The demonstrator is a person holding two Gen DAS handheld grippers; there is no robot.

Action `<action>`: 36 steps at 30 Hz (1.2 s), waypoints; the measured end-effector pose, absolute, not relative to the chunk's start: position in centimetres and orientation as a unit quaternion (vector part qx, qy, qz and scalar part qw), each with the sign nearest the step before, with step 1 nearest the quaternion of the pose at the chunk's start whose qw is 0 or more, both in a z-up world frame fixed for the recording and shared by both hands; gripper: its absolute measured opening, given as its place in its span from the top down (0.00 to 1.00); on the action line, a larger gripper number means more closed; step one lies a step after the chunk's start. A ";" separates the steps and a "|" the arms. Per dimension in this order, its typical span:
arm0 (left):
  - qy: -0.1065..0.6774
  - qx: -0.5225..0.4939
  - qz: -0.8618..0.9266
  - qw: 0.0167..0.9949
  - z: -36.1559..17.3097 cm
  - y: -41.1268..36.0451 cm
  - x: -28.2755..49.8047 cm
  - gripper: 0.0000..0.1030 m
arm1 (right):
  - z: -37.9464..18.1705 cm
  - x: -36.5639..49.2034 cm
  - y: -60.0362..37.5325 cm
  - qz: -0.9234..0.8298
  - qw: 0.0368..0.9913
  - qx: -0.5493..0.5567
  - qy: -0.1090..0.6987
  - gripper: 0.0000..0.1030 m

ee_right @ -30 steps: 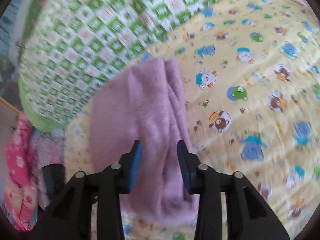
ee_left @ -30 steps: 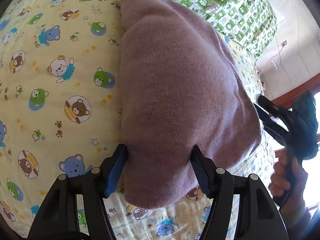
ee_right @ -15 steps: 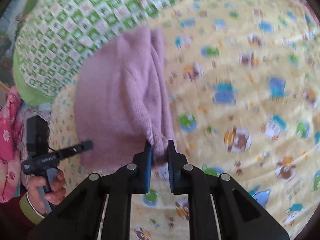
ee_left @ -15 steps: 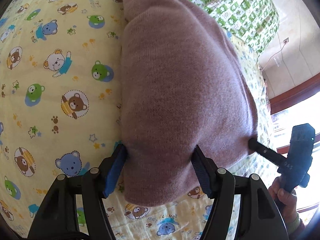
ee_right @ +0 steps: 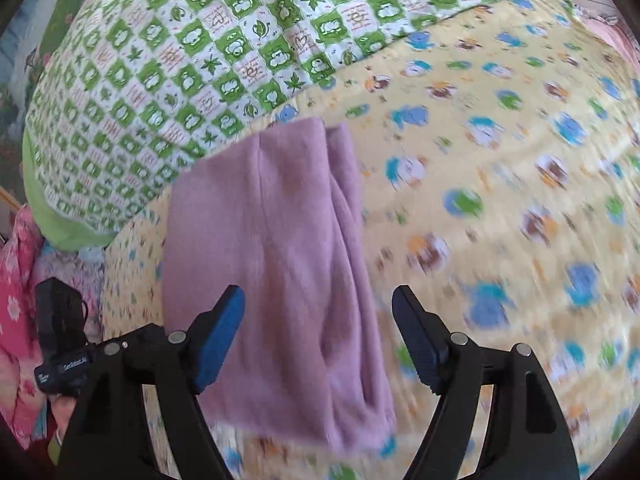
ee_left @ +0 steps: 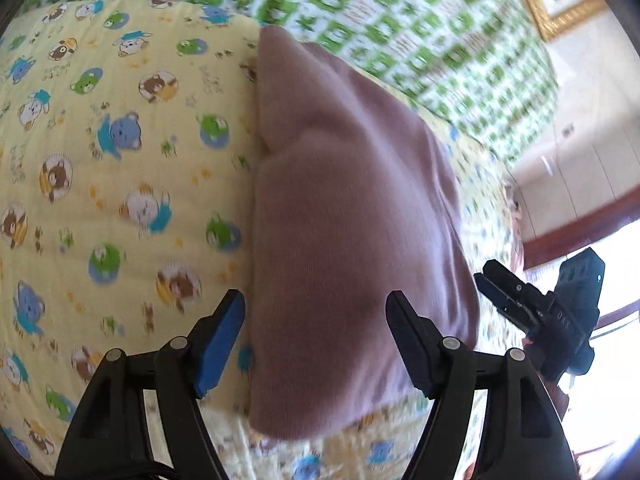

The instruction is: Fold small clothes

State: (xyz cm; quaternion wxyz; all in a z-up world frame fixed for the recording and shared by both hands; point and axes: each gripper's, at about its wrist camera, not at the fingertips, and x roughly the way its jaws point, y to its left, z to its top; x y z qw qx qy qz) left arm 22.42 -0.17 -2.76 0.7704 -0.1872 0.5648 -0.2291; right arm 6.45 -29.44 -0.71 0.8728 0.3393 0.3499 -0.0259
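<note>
A folded mauve knit garment (ee_left: 344, 232) lies flat on the yellow bear-print sheet (ee_left: 120, 184); it also shows in the right wrist view (ee_right: 276, 272). My left gripper (ee_left: 316, 320) is open, its jaws wide apart over the garment's near end, holding nothing. My right gripper (ee_right: 318, 316) is open and empty over the garment's near edge. The right gripper also shows at the right of the left wrist view (ee_left: 536, 308), beside the garment. The left gripper's body (ee_right: 60, 344) shows at lower left of the right wrist view.
A green-and-white checked quilt (ee_right: 192, 48) lies bunched behind the garment. Pink floral fabric (ee_right: 16, 280) sits off the bed's left side. A wall with a gold picture frame (ee_left: 548, 4) and a bright window stand to the right.
My right gripper, shut on the garment's edge half a second ago, has opened and let it go. Both grippers have pulled back a little; the garment lies folded on the sheet.
</note>
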 end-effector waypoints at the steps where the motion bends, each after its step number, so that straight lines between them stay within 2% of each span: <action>1: 0.567 -0.191 -0.221 0.770 -2.9 -0.3 23.3 0.28 | -0.7 7.4 -29.5 -0.023 0.872 0.342 0.350 0.26; 3: 0.564 -0.200 -0.215 0.772 -3.1 -0.7 24.9 0.23 | -0.9 9.1 -29.7 -0.022 0.871 0.338 0.357 0.26; 9: 0.551 -0.188 -0.193 0.790 -3.5 -1.7 31.3 0.23 | -3.1 11.8 -30.7 -0.020 0.858 0.339 0.385 0.26; 10: 0.548 -0.182 -0.192 0.794 -3.6 -2.1 32.7 0.31 | -3.4 12.0 -30.9 -0.016 0.857 0.341 0.385 0.26; 11: 0.548 -0.174 -0.194 0.795 -3.8 -2.6 33.8 0.46 | -3.7 12.2 -31.0 -0.013 0.856 0.343 0.385 0.26; 14: 0.550 -0.151 -0.198 0.797 -4.2 -3.5 36.2 0.68 | -4.1 12.3 -31.5 -0.011 0.858 0.346 0.380 0.27; 16: 0.543 -0.133 -0.203 0.804 -4.0 -4.2 37.0 0.72 | -3.9 12.1 -31.9 -0.013 0.863 0.345 0.370 0.39; 18: 0.535 -0.120 -0.213 0.809 -3.6 -4.2 37.2 0.72 | -3.8 11.7 -32.8 -0.012 0.860 0.363 0.358 0.61; 19: 0.530 -0.117 -0.218 0.811 -3.4 -3.9 36.9 0.72 | -3.7 11.5 -33.2 -0.012 0.859 0.369 0.355 0.62; 21: 0.529 -0.116 -0.216 0.812 -2.9 -3.1 35.9 0.61 | -3.3 11.1 -33.3 -0.004 0.857 0.375 0.353 0.61; 22: 0.531 -0.118 -0.214 0.812 -2.6 -2.5 35.1 0.51 | -3.1 10.9 -33.2 -0.003 0.855 0.378 0.354 0.60; 23: 0.533 -0.121 -0.214 0.810 -2.6 -2.0 34.2 0.39 | -3.0 10.7 -33.1 -0.002 0.853 0.382 0.356 0.52; 24: 0.537 -0.130 -0.215 0.805 -2.5 -1.2 33.2 0.32 | -2.9 10.4 -33.0 0.000 0.850 0.386 0.360 0.37; 25: 0.539 -0.140 -0.215 0.802 -2.5 -0.5 32.2 0.23 | -2.7 10.0 -32.8 0.003 0.849 0.389 0.358 0.31; 26: 0.540 -0.148 -0.216 0.800 -2.5 0.0 31.4 0.22 | -2.5 9.4 -32.6 0.011 0.850 0.394 0.349 0.25; 29: 0.552 -0.194 -0.223 0.780 -3.5 1.8 28.5 0.20 | -2.6 8.6 -31.8 0.024 0.849 0.396 0.349 0.19; 33: 0.569 -0.238 -0.233 0.751 -5.5 1.0 27.0 0.19 | -4.5 9.2 -30.5 0.023 0.841 0.372 0.392 0.19; 34: 0.571 -0.241 -0.232 0.749 -5.8 0.3 27.0 0.15 | -5.0 9.4 -30.4 0.022 0.838 0.369 0.401 0.19; 36: 0.578 -0.245 -0.232 0.743 -6.7 -0.7 27.4 0.14 | -5.7 9.6 -30.5 0.026 0.837 0.375 0.397 0.19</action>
